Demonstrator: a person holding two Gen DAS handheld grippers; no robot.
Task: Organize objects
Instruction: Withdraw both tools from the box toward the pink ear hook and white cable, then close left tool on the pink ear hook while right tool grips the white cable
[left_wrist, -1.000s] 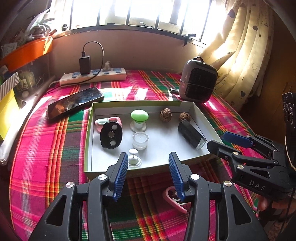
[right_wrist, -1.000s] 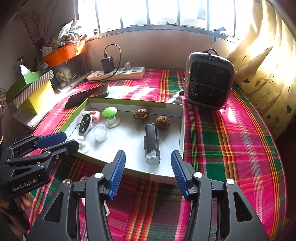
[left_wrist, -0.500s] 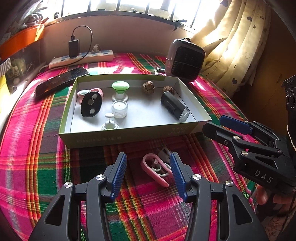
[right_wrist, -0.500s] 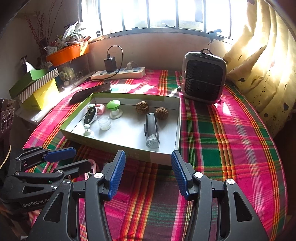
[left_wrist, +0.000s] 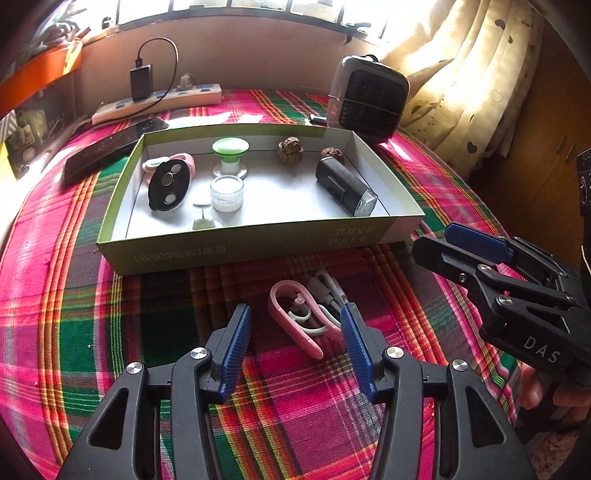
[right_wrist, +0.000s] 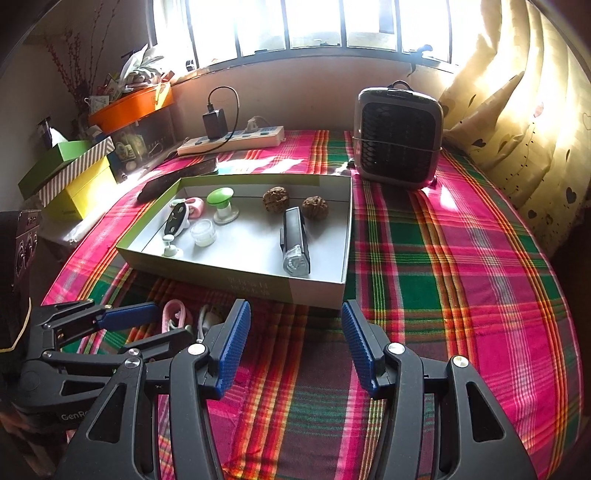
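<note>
The left gripper (left_wrist: 295, 341) is being opened around the pink clip (left_wrist: 295, 325), which lies ungripped on the plaid cloth (left_wrist: 74, 332) just before the box (left_wrist: 258, 243), probably for putting inside, while the right gripper (right_wrist: 295, 341) is held open and empty.

Left wrist view: low over plaid tablecloth (left_wrist: 92, 332), tilted down, facing window at 12 o'clock. Right wrist view: alongside, equally near, same heading. Shared: green tray (left_wrist: 258, 243), heater (right_wrist: 397, 144) toward 1 o'clock.

Box-wall print (left_wrist: 351, 236) blurred, illegible
</note>
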